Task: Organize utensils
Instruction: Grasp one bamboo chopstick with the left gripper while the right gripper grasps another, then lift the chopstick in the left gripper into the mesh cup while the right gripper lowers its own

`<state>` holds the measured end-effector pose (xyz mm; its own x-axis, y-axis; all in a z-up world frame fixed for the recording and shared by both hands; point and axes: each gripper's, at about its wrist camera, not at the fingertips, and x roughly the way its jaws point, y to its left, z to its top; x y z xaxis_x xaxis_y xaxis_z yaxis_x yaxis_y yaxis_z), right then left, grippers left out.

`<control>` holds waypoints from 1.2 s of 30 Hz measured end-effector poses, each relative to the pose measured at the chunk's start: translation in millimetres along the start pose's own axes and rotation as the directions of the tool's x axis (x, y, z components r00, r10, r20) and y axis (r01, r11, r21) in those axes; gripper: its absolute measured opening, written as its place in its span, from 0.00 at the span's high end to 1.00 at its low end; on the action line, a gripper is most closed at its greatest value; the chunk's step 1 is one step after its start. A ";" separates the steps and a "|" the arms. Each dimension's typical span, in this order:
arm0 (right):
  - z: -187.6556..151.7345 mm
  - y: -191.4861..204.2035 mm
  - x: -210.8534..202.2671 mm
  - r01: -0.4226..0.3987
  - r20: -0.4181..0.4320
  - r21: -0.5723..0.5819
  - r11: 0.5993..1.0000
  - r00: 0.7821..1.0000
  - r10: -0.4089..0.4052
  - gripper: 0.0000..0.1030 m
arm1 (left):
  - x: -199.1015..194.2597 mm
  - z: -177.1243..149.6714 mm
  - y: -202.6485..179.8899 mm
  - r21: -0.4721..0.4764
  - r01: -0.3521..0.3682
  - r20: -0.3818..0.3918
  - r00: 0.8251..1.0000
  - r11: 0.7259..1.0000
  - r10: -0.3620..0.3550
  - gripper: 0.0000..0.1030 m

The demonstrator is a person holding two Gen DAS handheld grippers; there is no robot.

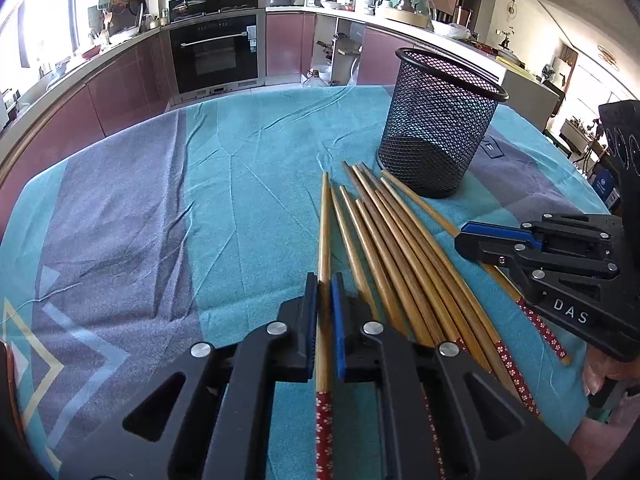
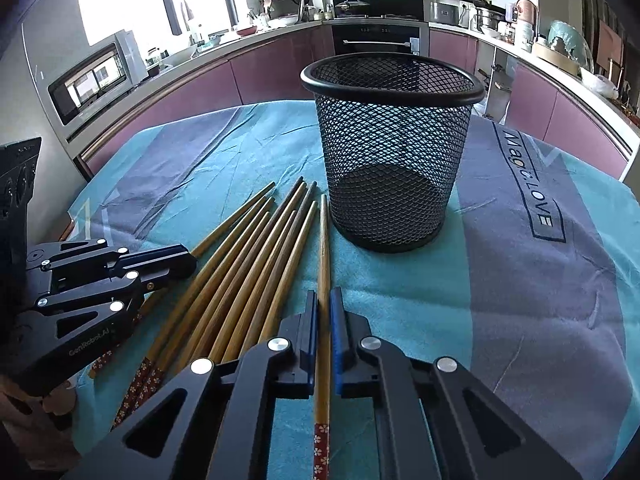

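Left wrist view: left gripper (image 1: 324, 280) is clamped on one chopstick (image 1: 324, 216) at the left edge of the chopstick bundle (image 1: 400, 248). Right gripper (image 1: 464, 240) has its jaws closed on the rightmost chopstick (image 2: 323, 248) of the bundle. Mesh cup (image 2: 390, 140) stands upright just beyond the chopstick tips, not touching them. Tablecloth (image 1: 160, 200) lies bare left of the bundle; the right wrist view shows it bare right of the cup.

- Black mesh cup (image 2: 390, 152): upright, empty.
- Bamboo chopsticks (image 2: 256, 264): red floral handles, lying fanned just beside the cup, tips pointing toward it.
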<state>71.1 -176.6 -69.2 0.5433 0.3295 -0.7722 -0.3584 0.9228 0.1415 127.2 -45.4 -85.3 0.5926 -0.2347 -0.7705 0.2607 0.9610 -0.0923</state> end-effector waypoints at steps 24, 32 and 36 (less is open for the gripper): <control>28.8 -17.4 -97.0 -0.150 0.253 -0.009 0.989 0.956 0.148 0.95 | -94.0 37.4 25.9 -0.044 0.218 0.178 0.962 0.975 -0.207 0.93; 47.0 -23.6 -124.0 -0.161 0.340 -0.028 0.987 0.927 0.161 0.95 | -139.5 70.2 17.7 -0.013 0.283 0.274 0.923 0.959 -0.269 0.93; 59.4 -27.3 -136.8 -0.162 0.380 -0.042 0.986 0.910 0.165 0.95 | -156.9 88.5 14.0 -0.010 0.307 0.327 0.900 0.952 -0.287 0.93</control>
<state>51.7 -235.0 69.4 0.7235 0.5284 -0.4442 -0.4730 0.8482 0.2386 105.3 -8.0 90.1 0.7075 -0.5354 -0.4613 0.4225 0.8437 -0.3311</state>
